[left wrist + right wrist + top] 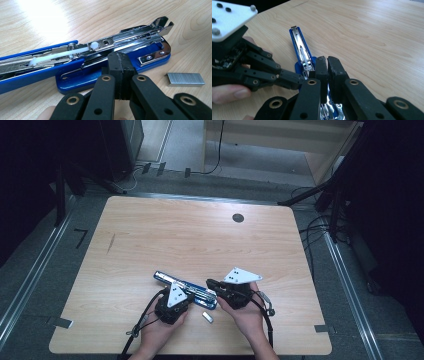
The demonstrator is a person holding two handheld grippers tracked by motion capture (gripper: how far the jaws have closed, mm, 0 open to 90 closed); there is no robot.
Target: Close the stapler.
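Near the table's (150, 230) front edge, the left gripper (119, 65), jaws clenched, presses on the blue base of an opened stapler (100, 53). The right gripper (327, 67), tilted leftward, pinches the stapler's metal front end, which its jaws partly hide. A staple strip (185, 79) lies just beside.

I can read no word, brand or number on anything before my jaws; the blue stapler (82, 72) carries bare metal and plain plastic (the floor mark beside the table (150, 220) resembles a "7").
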